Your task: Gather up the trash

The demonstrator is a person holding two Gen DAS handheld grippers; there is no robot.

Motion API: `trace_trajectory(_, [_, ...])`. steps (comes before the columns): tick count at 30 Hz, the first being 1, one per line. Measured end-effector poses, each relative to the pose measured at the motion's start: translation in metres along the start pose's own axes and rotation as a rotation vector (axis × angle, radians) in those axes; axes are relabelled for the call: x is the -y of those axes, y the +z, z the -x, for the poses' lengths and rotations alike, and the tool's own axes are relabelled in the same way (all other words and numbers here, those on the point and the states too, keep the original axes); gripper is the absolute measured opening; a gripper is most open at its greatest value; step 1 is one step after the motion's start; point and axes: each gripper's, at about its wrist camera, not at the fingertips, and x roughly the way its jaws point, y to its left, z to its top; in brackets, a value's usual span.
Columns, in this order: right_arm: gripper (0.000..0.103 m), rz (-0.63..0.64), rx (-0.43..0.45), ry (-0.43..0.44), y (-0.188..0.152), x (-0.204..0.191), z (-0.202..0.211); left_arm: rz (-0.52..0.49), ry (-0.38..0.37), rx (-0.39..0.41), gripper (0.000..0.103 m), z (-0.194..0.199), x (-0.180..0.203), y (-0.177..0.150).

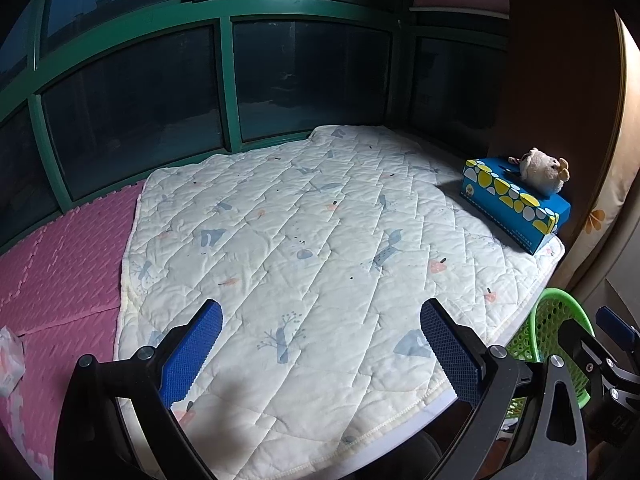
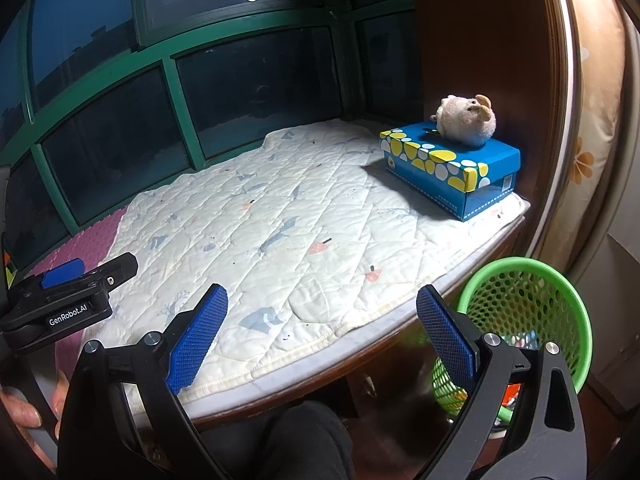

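Observation:
A crumpled white wrapper (image 1: 10, 360) lies on the pink foam mat (image 1: 60, 276) at the far left of the left wrist view. A green mesh basket (image 2: 524, 324) stands on the floor beside the bench's right end, with bits of coloured trash inside; the basket (image 1: 560, 344) also shows partly behind the right gripper in the left wrist view. My left gripper (image 1: 320, 352) hangs open over the quilt's near edge, nothing between its fingers. My right gripper (image 2: 322, 332) is open too, over the quilt's front edge, just left of the basket.
A white quilted blanket (image 1: 312, 240) covers the window bench. A blue tissue box (image 2: 452, 164) with a beige plush toy (image 2: 466, 120) on it sits at the right end. Green-framed windows (image 1: 224, 80) close the back. A hand (image 2: 24, 412) and a dark knee (image 2: 296, 440) are close below.

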Motion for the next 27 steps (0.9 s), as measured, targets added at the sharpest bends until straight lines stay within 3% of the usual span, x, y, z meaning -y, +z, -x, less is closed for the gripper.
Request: trace_trajectory(27, [0.096, -0.009, 0.000, -0.019, -0.0015, 0.0062, 0.0019, -0.024, 0.034, -0.016, 0.096, -0.0050, 0.0045, -0.0047])
